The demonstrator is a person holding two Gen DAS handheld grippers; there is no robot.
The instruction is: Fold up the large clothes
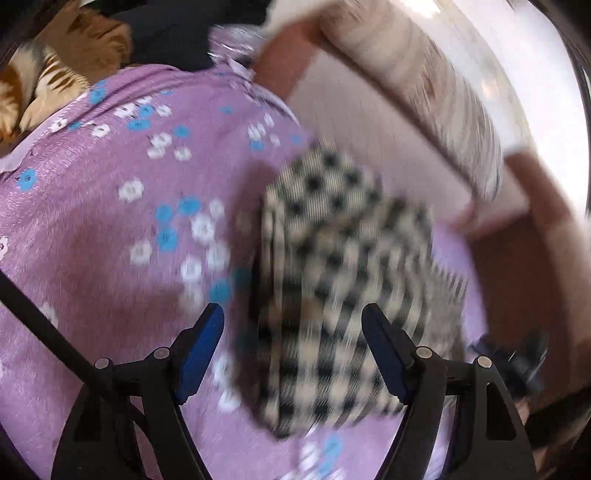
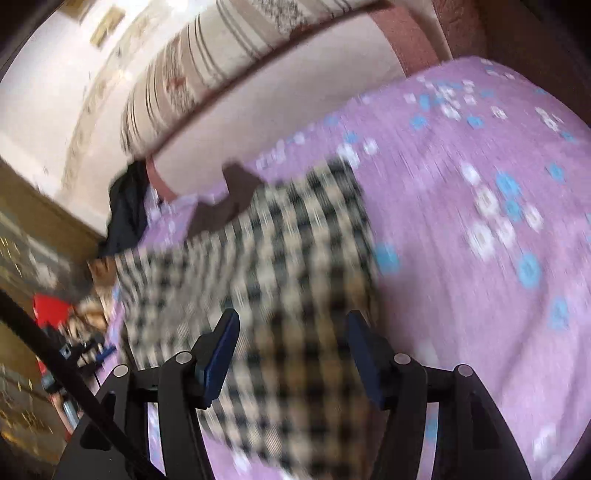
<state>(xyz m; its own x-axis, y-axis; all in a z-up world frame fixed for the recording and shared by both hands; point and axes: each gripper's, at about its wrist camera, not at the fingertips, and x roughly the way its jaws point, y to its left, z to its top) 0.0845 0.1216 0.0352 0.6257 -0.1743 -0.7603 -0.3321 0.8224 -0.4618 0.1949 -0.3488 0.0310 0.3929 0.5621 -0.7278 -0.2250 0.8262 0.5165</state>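
A black, white and tan checked garment [image 1: 340,280] lies folded into a compact block on a purple flowered bedspread [image 1: 110,221]. My left gripper [image 1: 293,325] is open above its near edge, holding nothing. In the right wrist view the checked garment [image 2: 258,280] lies below my right gripper [image 2: 291,332], which is open and empty above it. Both views are motion-blurred.
A pale headboard with a striped cushion [image 1: 436,92] runs behind the bed, and it shows in the right wrist view too [image 2: 229,66]. Brown and white bedding [image 1: 55,74] and a dark cloth [image 1: 177,29] lie at the far left. Red and dark items [image 2: 51,310] sit beside the bed.
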